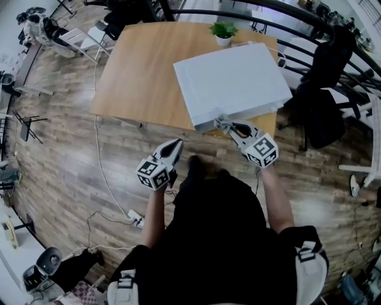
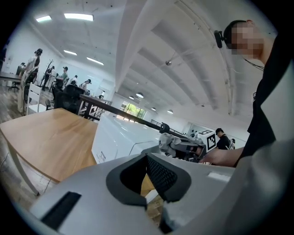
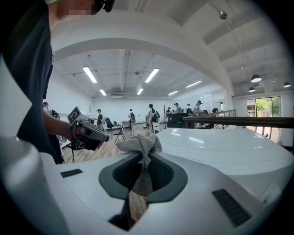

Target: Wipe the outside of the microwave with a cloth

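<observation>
The white microwave [image 1: 232, 77] stands on the wooden table [image 1: 137, 77], near its front right edge. My right gripper [image 1: 225, 124] is shut on a grey cloth [image 1: 221, 123], bunched at the jaw tips and held at the microwave's lower front edge. In the right gripper view the cloth [image 3: 140, 144] sticks up from between the jaws of that gripper [image 3: 143, 158], beside the microwave's [image 3: 220, 147] white top. My left gripper [image 1: 174, 148] hangs over the floor in front of the table, jaws together, holding nothing. The left gripper view shows the left gripper [image 2: 147, 158], the microwave [image 2: 119, 137] and the cloth [image 2: 166, 142].
A small potted plant [image 1: 223, 31] sits at the table's far edge behind the microwave. A black office chair [image 1: 324, 113] stands to the right of the table. A cable and power strip [image 1: 136, 219] lie on the wooden floor at my left. A dark railing [image 1: 297, 18] curves behind.
</observation>
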A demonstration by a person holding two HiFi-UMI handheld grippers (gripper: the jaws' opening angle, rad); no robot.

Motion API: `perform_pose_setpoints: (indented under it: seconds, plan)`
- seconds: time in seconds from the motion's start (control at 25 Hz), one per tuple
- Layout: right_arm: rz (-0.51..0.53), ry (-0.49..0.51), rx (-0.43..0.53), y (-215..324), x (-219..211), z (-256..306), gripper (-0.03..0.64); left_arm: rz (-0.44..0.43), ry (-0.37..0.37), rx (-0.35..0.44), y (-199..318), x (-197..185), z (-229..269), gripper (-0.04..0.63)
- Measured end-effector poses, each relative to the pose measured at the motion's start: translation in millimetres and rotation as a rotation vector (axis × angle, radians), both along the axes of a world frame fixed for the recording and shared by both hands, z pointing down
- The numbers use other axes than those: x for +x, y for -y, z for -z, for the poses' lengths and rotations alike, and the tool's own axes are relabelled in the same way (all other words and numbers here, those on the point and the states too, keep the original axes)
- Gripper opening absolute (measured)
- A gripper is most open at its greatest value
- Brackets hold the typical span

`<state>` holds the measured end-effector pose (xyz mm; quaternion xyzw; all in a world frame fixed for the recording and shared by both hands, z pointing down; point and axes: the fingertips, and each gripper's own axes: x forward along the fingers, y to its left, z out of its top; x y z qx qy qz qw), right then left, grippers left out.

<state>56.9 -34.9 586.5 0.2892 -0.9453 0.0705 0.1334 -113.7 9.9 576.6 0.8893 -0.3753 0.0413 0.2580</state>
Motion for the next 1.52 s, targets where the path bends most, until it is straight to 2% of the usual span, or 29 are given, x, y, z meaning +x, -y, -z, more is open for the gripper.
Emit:
perform_pose_setpoints:
  seconds: [0.28, 0.44, 0.76, 1.28, 1.52]
  plan:
    - [-0.038, 0.04, 0.004, 29.2, -35.7, 17.4, 0.032, -0.083, -0.013, 0.014, 46.5, -18.3, 11.7, 0.003]
    - [-0.036, 0.028, 0.005, 38.6, -60.7, 19.7, 0.032, -0.116, -0.019, 0.002, 57.5, -28.9, 4.5, 0.003]
    - [-0.078, -0.002, -0.055, 39.6, -98.4, 15.5, 0.032, -0.172, -0.03, -0.011, 75.9, -54.4, -5.9, 0.002]
    - [-0.188, -0.041, -0.074, 45.0, -97.4, -1.9, 0.032, -0.302, -0.032, -0.021, 99.5, -60.4, -16.3, 0.003]
    - [-0.198, -0.058, -0.059, 45.1, -93.7, -4.1, 0.032, -0.306, -0.027, -0.018, 104.2, -63.9, -15.3, 0.002]
